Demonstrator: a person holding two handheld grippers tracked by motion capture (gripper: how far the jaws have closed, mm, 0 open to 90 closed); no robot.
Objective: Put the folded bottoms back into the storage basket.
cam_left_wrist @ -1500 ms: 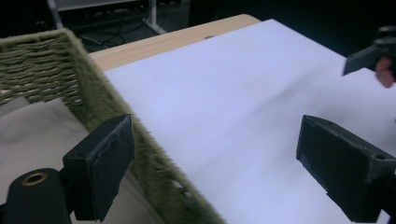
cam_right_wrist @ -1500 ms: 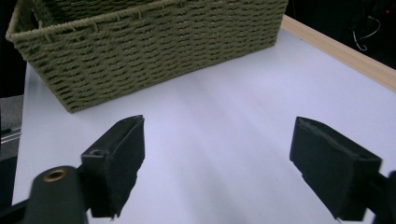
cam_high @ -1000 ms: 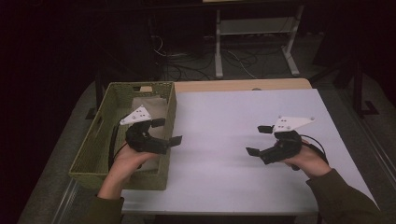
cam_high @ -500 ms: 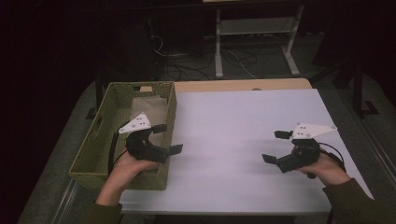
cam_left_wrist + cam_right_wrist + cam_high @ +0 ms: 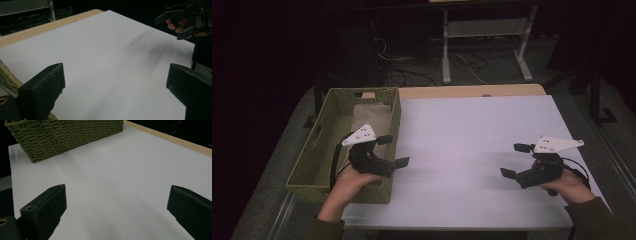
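The woven basket (image 5: 314, 165) sits beneath the left tool (image 5: 393, 151), its jaws apart and empty.

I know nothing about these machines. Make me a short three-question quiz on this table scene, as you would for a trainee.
1. True or false: the right claw is clamped on something.
2. Which claw sits by the woven basket? A) left B) right C) neither
3. What lies inside the basket?

Key:
1. False. Its jaws stand wide apart over the bare white table, with nothing between them.
2. A. The left claw hangs at the basket's right wall, its jaws also open and pointing across the table.
3. A beige folded piece, perhaps cloth or paper; the high view is too dim to tell which.
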